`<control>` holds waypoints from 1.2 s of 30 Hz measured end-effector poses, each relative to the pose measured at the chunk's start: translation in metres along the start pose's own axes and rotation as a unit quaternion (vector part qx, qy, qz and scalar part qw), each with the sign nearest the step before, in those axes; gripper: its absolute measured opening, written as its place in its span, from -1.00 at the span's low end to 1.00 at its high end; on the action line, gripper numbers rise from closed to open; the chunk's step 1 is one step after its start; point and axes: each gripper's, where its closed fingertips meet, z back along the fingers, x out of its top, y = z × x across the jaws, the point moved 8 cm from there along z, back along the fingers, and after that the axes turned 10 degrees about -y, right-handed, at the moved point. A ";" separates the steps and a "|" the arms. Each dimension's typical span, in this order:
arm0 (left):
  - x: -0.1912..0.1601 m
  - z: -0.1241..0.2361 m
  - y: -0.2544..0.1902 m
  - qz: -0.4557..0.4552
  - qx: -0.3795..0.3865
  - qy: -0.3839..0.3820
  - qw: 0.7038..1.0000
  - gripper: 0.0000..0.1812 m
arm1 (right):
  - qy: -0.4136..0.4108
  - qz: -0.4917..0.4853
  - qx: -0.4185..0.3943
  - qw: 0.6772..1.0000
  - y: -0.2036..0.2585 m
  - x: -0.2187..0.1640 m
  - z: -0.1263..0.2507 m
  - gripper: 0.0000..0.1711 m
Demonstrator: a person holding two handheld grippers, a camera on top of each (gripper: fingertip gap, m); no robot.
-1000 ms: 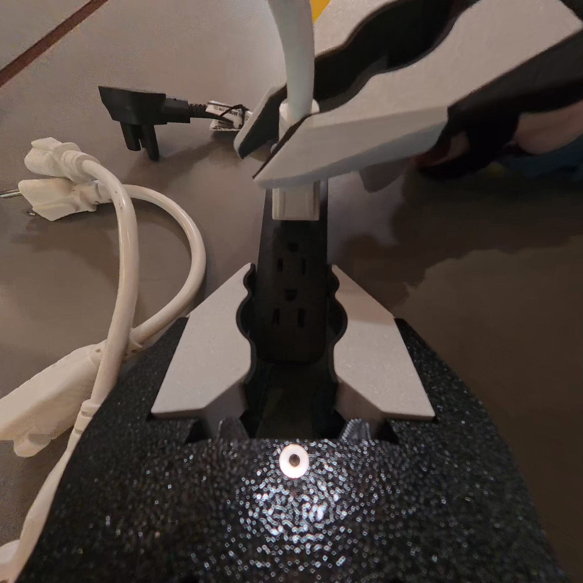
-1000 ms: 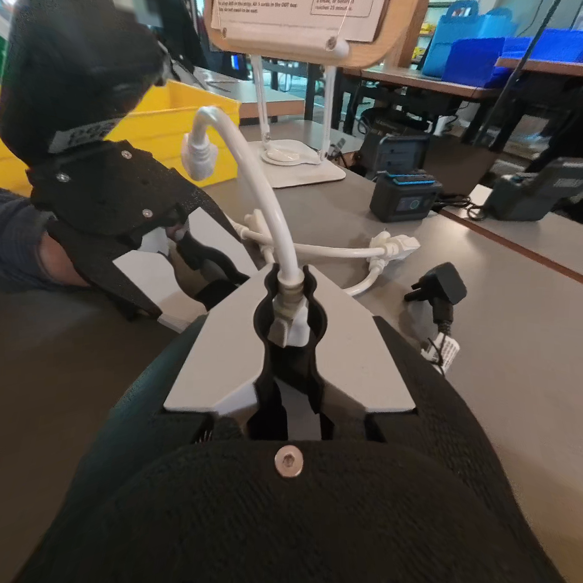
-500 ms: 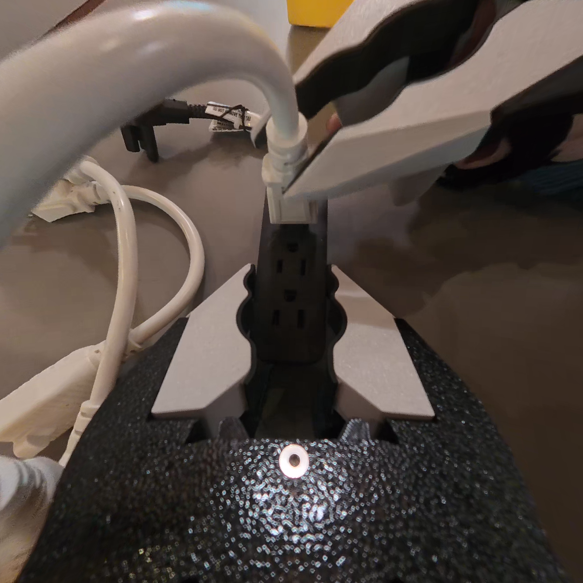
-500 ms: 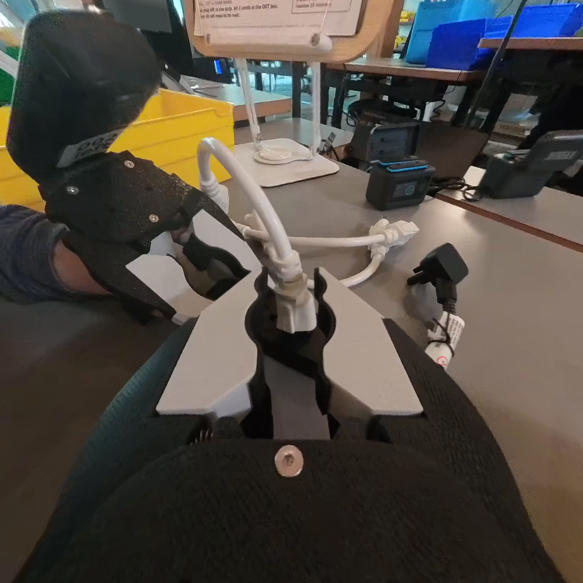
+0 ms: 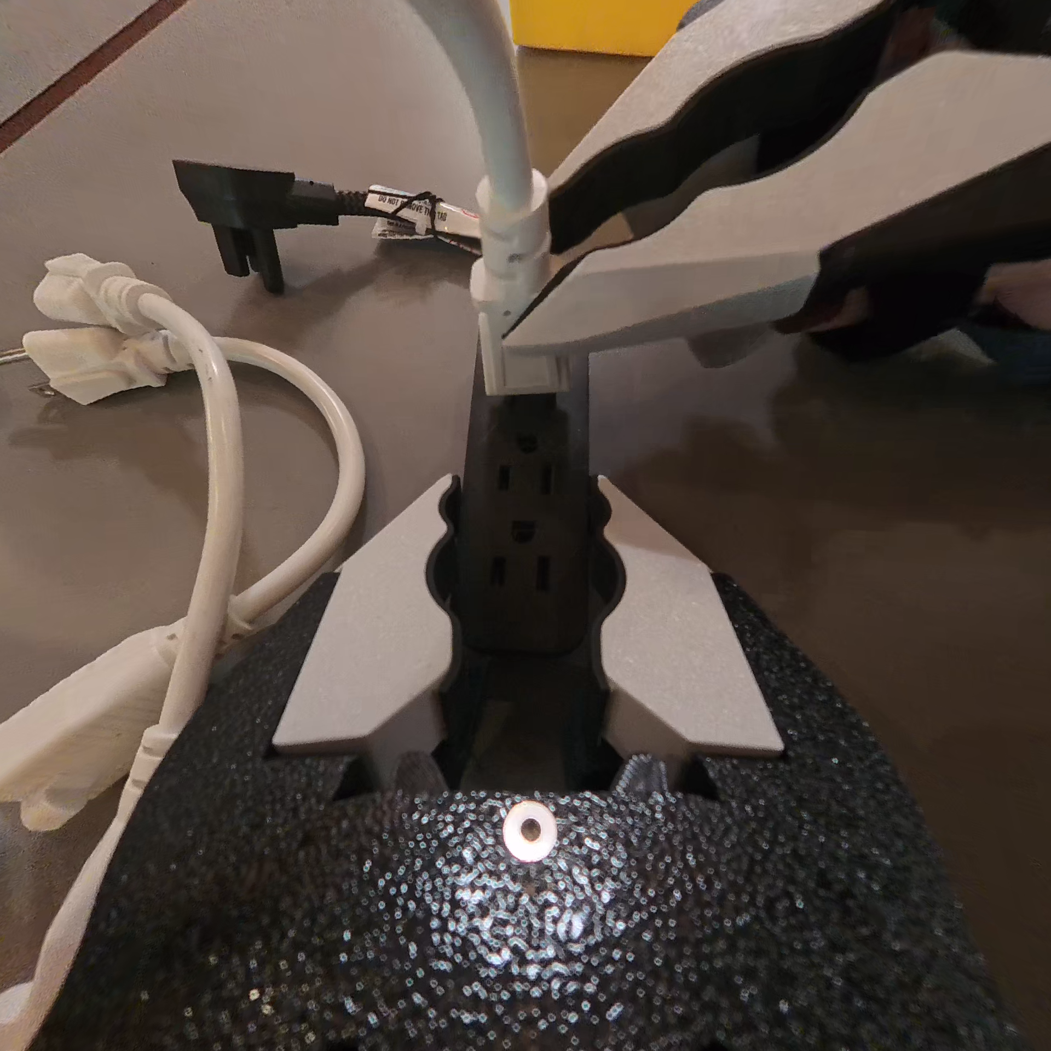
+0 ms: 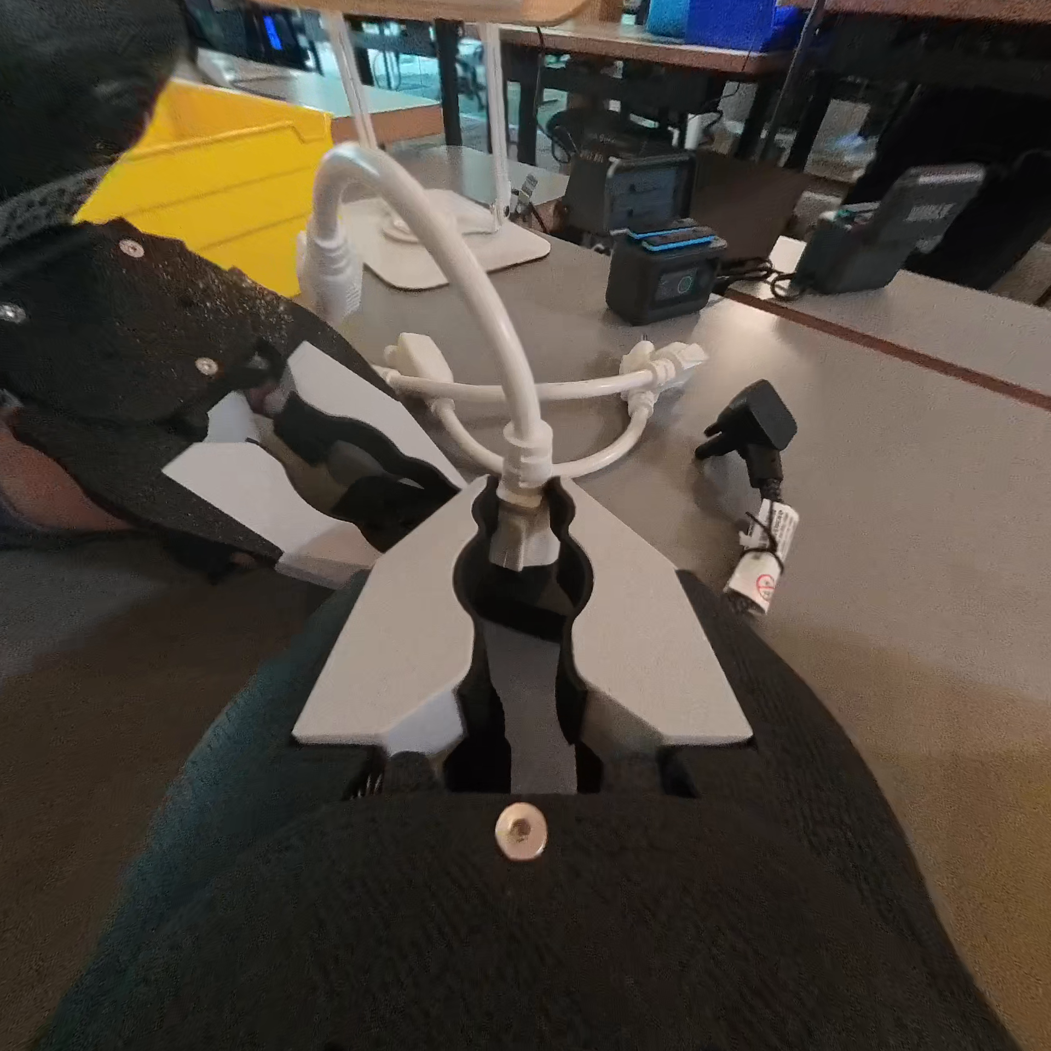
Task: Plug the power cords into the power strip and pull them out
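Note:
A black power strip [image 5: 526, 512] lies on the grey table, pointing away from me. My left gripper [image 5: 526, 489] is shut on its near end, one finger on each side. My right gripper [image 6: 522, 486] is shut on a white plug [image 6: 520, 534]. In the left wrist view the right gripper [image 5: 534, 296] comes in from the upper right. There the white plug [image 5: 512, 318] stands upright with its face against the strip's far outlet, and no prongs show. Its white cord [image 6: 495, 296] arcs up and over to the left. The left gripper [image 6: 341, 483] shows at the left of the right wrist view.
More white cords with plugs [image 5: 216, 455] lie left of the strip. A black plug with a tag [image 5: 239, 210] lies beyond them, also in the right wrist view [image 6: 750, 421]. A yellow bin [image 6: 227, 170], a white stand base [image 6: 455, 244] and dark chargers [image 6: 660, 273] stand farther back. Spacing between my two grippers at the tips: around 6 centimetres.
The white cord's loop swung across the left wrist view and back upright. The right gripper tilted while holding the plug at the far outlet. The left gripper and strip stayed still.

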 end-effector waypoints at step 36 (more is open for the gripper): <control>-0.001 0.003 -0.007 -0.002 0.003 0.001 1.000 -0.53 | 0.010 0.063 -0.032 0.997 0.013 -0.001 0.002 -0.80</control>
